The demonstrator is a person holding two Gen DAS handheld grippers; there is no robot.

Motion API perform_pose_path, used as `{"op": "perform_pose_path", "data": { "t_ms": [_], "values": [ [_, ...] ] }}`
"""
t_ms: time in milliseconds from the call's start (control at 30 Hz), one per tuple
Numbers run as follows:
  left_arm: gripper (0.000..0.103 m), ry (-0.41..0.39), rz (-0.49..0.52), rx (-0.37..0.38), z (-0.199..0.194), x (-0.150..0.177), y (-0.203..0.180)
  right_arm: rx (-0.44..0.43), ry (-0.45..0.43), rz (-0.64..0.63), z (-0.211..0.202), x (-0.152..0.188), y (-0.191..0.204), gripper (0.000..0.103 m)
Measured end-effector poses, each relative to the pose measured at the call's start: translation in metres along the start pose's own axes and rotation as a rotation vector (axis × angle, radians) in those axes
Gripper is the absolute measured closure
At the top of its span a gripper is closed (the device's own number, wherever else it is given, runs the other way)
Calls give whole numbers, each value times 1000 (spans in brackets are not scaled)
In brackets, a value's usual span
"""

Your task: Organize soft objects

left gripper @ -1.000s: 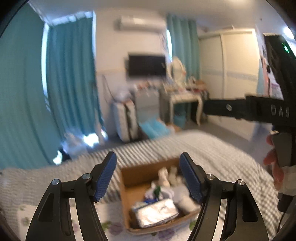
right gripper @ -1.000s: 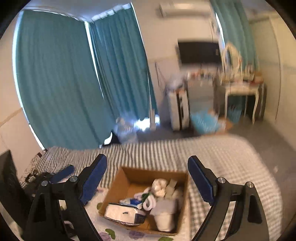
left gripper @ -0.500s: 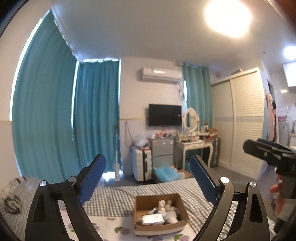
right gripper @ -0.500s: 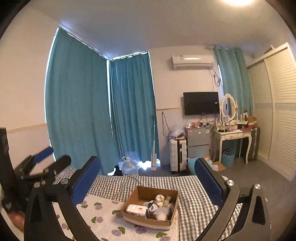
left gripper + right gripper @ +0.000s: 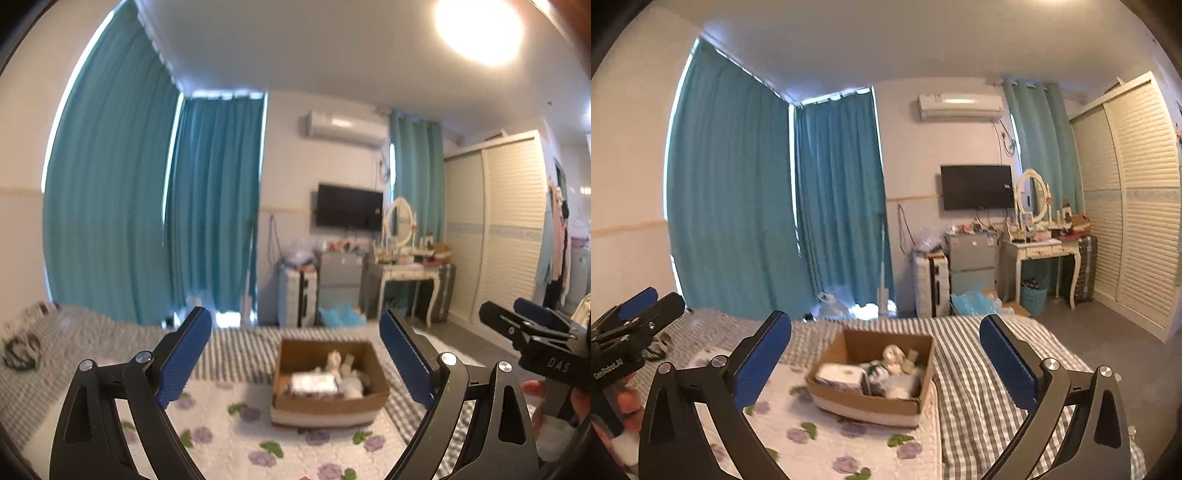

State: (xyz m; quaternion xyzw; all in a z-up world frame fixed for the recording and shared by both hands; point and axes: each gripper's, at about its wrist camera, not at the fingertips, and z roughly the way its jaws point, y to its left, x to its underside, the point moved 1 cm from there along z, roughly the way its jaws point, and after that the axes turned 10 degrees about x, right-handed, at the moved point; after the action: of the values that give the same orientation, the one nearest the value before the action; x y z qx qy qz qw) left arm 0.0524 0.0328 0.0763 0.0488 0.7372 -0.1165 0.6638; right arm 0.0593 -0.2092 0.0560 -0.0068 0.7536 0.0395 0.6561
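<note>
Gingham-checked bed (image 5: 990,369) carries a white floral quilt (image 5: 827,435), on which sits an open cardboard box (image 5: 871,402) of pale soft objects (image 5: 897,384), well beyond the left gripper (image 5: 295,354) and right gripper (image 5: 886,354), both empty, jaws having just spread wide apart.

Since a second ago both grippers have been drawn back from the cardboard box (image 5: 328,384), which was seen close between the fingers then and is now seen smaller and farther off on the bed (image 5: 975,373). The jaws of the left gripper (image 5: 295,365) and of the right gripper (image 5: 886,365) have been widened, with nothing held between them.
</note>
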Motion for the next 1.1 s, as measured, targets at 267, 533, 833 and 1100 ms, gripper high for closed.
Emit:
{"op": "perform_pose_path", "data": {
  "t_ms": [267, 533, 833, 1100],
  "values": [
    [9, 110, 16, -11, 48, 42, -1, 19, 59, 7, 49, 48, 0, 0],
    [9, 138, 18, -16, 56, 60, 4, 20, 121, -22, 68, 67, 5, 0],
    [9, 133, 31, -3, 57, 59, 0, 19, 133, -19, 65, 64, 7, 0],
    [9, 141, 4, -14, 58, 59, 10, 19, 133, -17, 64, 63, 8, 0]
  ]
}}
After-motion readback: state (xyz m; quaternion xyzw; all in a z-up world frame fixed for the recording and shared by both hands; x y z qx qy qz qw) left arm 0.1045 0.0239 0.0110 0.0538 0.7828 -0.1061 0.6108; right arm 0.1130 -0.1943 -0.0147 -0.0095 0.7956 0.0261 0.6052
